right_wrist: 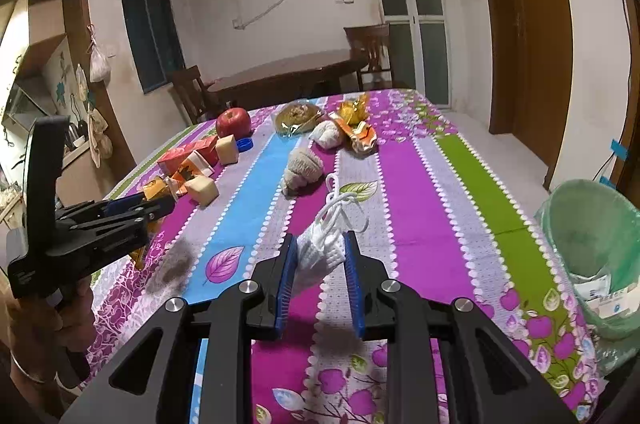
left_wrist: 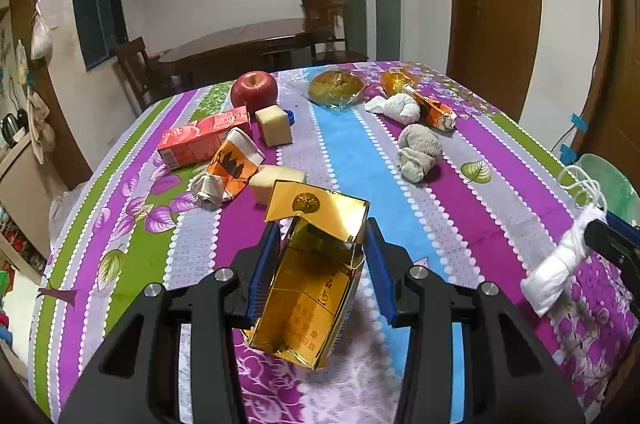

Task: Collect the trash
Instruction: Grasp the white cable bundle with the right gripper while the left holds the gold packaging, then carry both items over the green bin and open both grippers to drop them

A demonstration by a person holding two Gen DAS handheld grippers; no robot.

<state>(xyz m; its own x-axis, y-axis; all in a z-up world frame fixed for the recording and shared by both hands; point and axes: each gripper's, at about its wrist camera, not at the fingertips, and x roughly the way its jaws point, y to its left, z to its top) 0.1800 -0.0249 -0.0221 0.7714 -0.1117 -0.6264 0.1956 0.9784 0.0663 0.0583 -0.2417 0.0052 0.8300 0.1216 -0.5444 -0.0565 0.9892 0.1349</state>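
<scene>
Left hand-held gripper [left_wrist: 320, 264] clamping gold cigarette pack [left_wrist: 308, 284] above striped tabletop [left_wrist: 440, 224]. Right hand-held gripper [right_wrist: 320, 268] pinching white rolled cloth [right_wrist: 322, 252]; green-lined trash bin [right_wrist: 592, 248] sitting to its right.

The gold cigarette pack [left_wrist: 310, 288] carries Chinese print; on its lower face the characters 吸烟 can be read (the lines above are too blurred). The red carton [left_wrist: 202, 138] has white characters, not legible.
</scene>
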